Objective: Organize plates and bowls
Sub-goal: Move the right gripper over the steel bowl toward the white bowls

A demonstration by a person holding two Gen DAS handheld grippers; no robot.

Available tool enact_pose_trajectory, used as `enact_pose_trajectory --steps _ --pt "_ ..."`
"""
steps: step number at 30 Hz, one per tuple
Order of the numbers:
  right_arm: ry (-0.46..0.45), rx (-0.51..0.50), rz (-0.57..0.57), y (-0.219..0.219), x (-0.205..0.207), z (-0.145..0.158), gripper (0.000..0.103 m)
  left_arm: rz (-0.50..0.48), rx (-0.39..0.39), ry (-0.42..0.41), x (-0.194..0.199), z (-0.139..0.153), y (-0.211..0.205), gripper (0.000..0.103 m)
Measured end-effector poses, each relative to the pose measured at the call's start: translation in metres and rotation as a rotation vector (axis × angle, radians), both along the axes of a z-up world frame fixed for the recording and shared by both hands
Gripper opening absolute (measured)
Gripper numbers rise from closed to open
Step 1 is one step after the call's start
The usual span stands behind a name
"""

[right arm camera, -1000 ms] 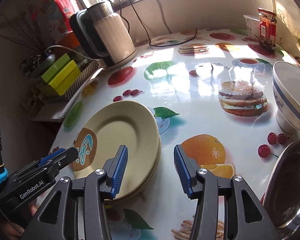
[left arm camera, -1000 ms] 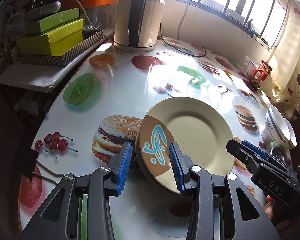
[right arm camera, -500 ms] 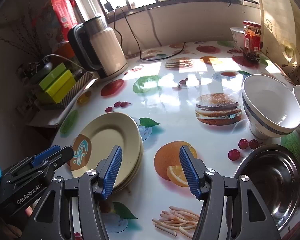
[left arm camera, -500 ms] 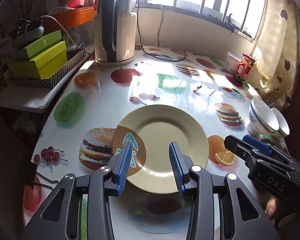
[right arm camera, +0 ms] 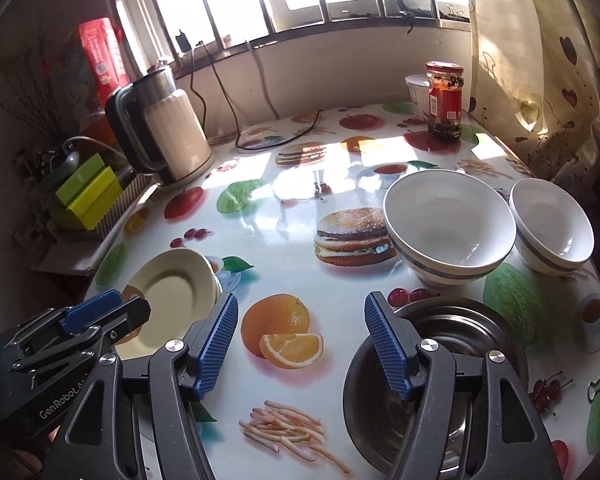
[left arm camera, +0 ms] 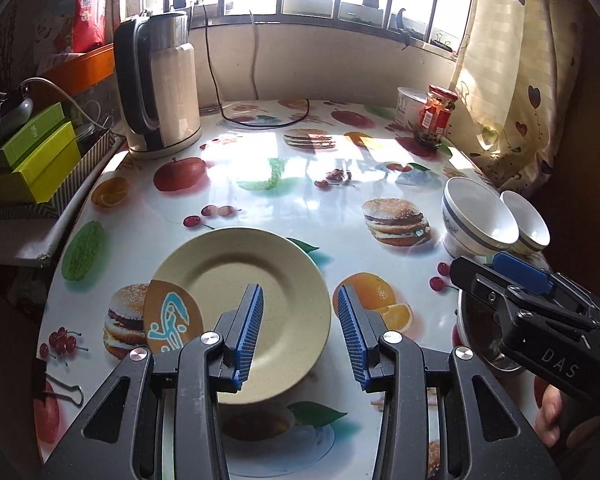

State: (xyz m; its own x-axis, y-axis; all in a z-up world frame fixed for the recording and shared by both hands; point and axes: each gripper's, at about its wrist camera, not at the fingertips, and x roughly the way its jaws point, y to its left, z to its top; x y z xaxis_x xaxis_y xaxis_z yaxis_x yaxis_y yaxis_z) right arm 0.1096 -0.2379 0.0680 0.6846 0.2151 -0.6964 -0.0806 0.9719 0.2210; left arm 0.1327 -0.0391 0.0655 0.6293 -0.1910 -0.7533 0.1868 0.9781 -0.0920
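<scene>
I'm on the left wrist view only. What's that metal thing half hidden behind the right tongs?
Observer: A steel bowl, upright, on the near side of the big white bowl.
Operator: Anything inside it?
Observer: It looks empty, only reflections.
Operator: Are the right tongs open?
Observer: Yes, the right tongs are wide open and hold nothing.
</scene>
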Motion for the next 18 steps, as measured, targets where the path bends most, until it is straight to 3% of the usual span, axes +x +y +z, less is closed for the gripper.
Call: enact_pose_trajectory --steps 18 --pt "-0.007 -0.037 -0.21 -0.104 0.004 0.007 0.068 -0.169 -0.114 0.112 0.048 -0.006 -0.081 0.04"
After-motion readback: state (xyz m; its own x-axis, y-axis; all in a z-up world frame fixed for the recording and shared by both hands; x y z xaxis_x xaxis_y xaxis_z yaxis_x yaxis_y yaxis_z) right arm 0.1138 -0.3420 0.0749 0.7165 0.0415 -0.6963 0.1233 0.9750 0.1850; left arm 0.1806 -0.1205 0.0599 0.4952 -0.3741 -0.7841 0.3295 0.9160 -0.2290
